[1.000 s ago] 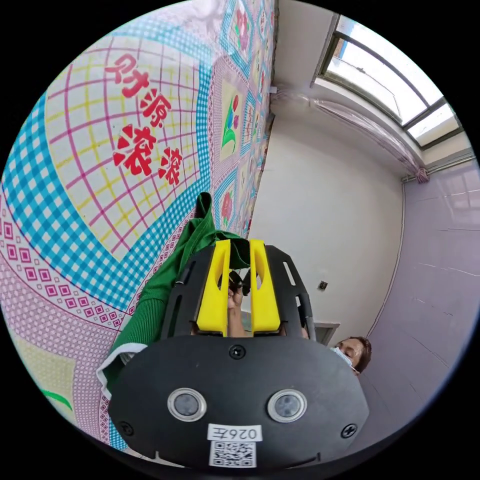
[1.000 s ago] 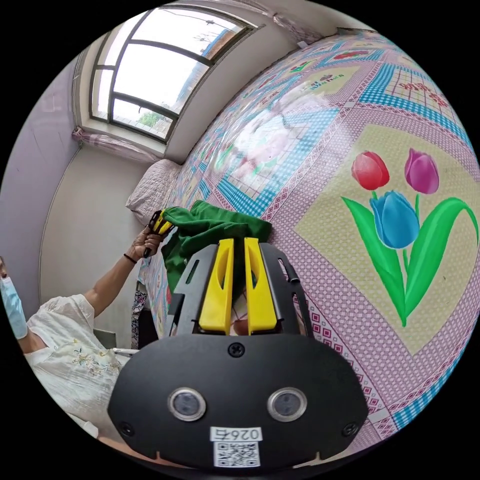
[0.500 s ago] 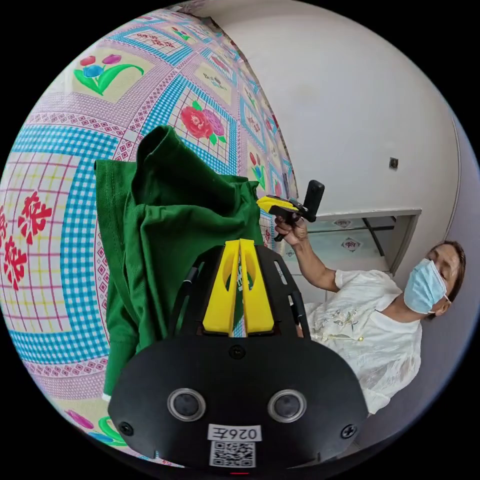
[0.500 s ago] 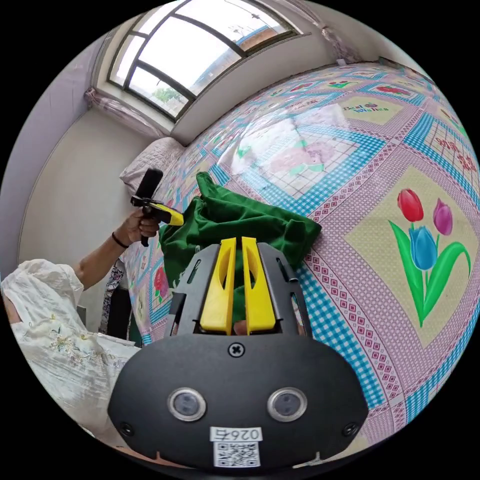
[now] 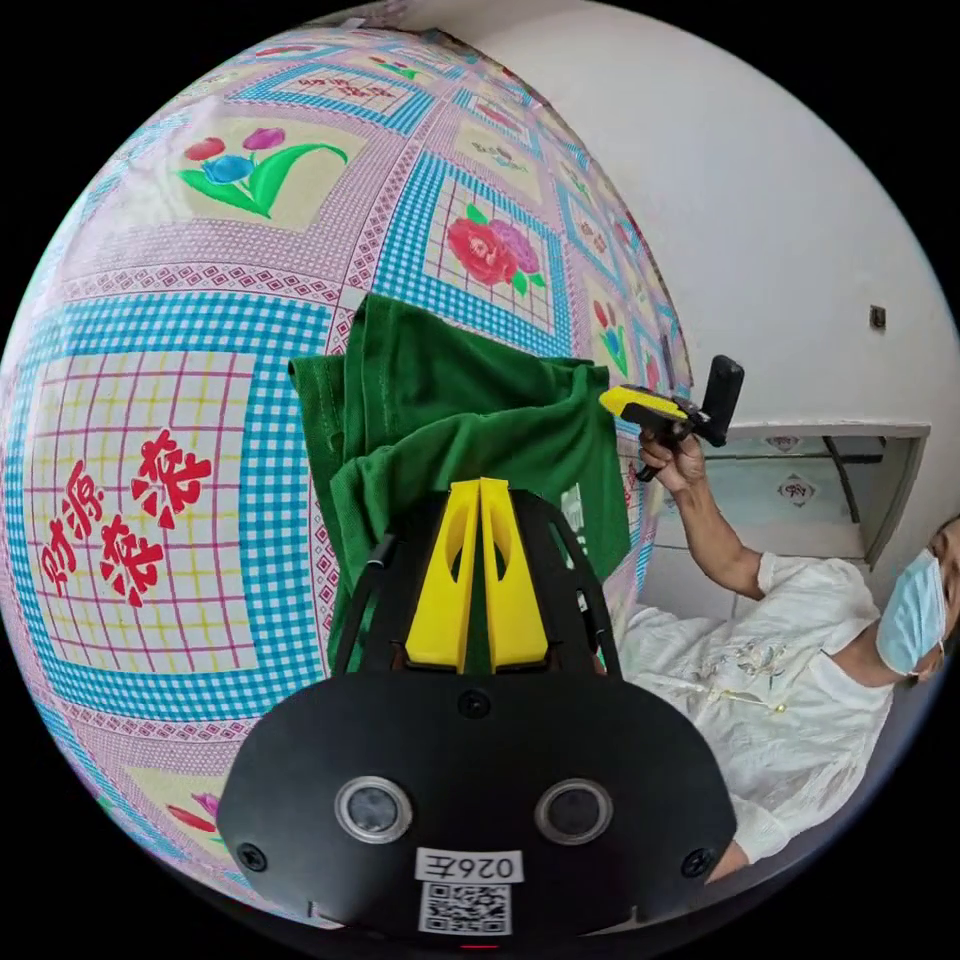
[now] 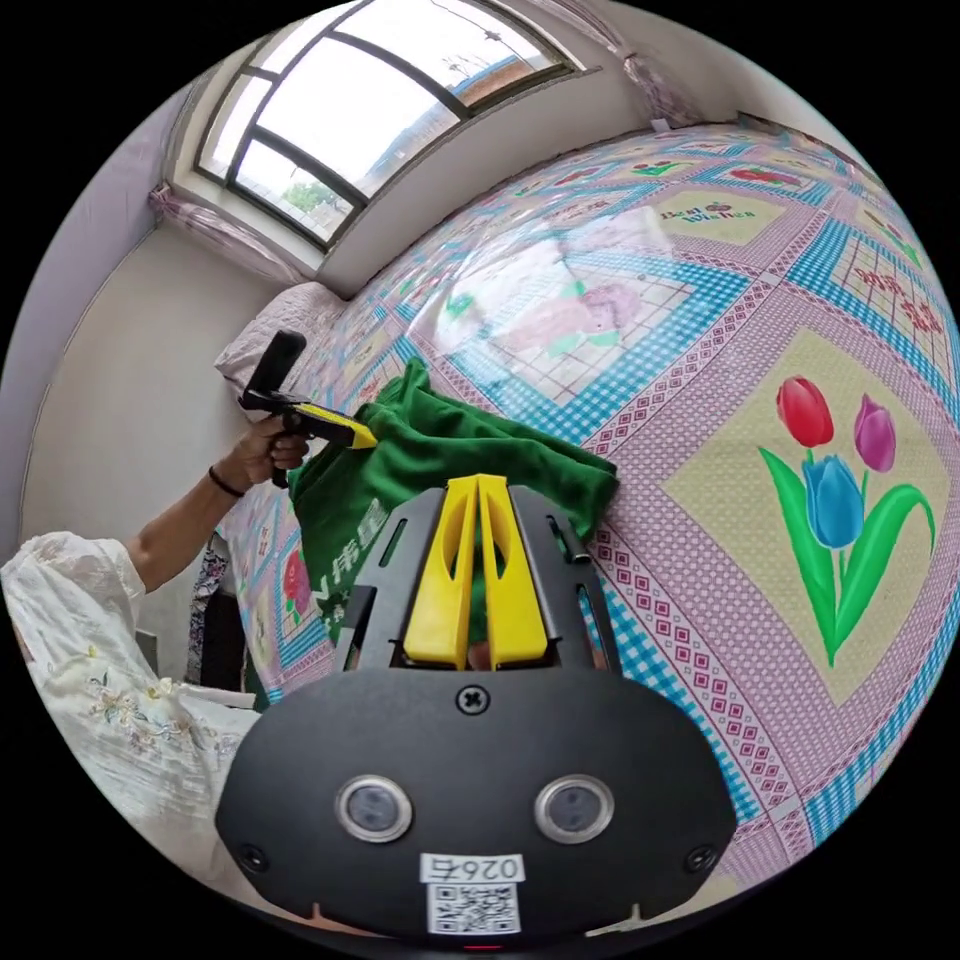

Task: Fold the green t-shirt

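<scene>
Folding looks midway: both grippers, left [image 5: 480, 490] and right [image 6: 478, 488], have their jaws pinched together on the bunched green t-shirt [image 5: 470, 420] over the patterned bedspread [image 5: 180, 330], and next should lay it flat.

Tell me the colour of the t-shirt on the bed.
Plain dark green t-shirt, with some white print on one part; clearest in the left gripper view.
</scene>
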